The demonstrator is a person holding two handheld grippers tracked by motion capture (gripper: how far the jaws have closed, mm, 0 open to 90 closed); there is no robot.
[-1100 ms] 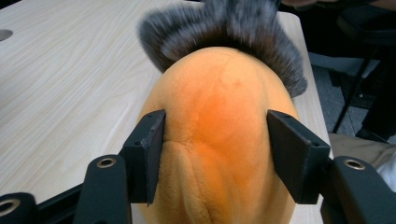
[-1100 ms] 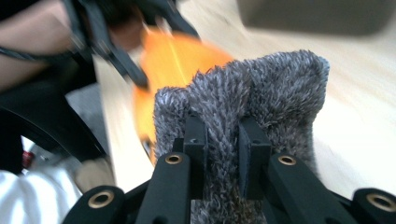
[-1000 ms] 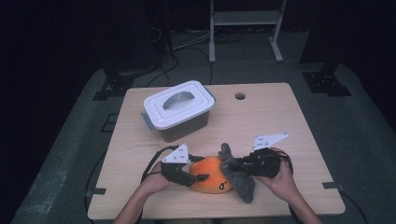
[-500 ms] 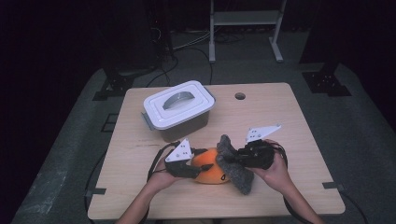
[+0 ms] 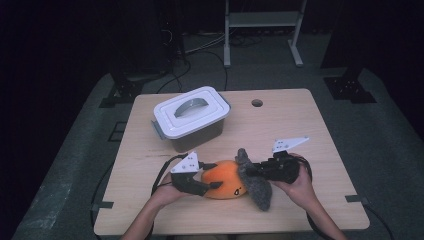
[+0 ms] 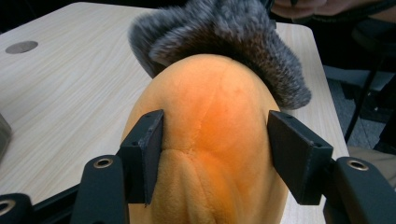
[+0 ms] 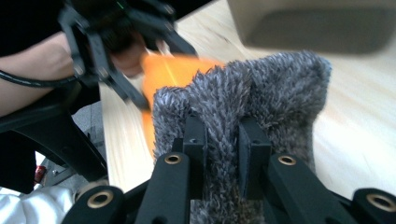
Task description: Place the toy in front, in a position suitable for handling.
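Two grippers share one toy near table's front edge: right gripper (image 7: 222,140) clamps the grey fuzzy fabric wrap (image 7: 261,88). Left gripper (image 6: 215,154), jaws just reopening, loosely straddles the orange plush body (image 6: 210,121), prob. steadying it for peeling.

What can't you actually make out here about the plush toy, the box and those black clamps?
- Lidded box: its contents, in the high view; the white lid covers them.
- Orange plush toy: its lower end, cut off by the bottom edge of the left gripper view; its face is too small in the high view.
- Left gripper: whether its pads press the toy or merely flank it.
- Grey furry part: how it joins the toy; the right gripper clamped on it blocks that.
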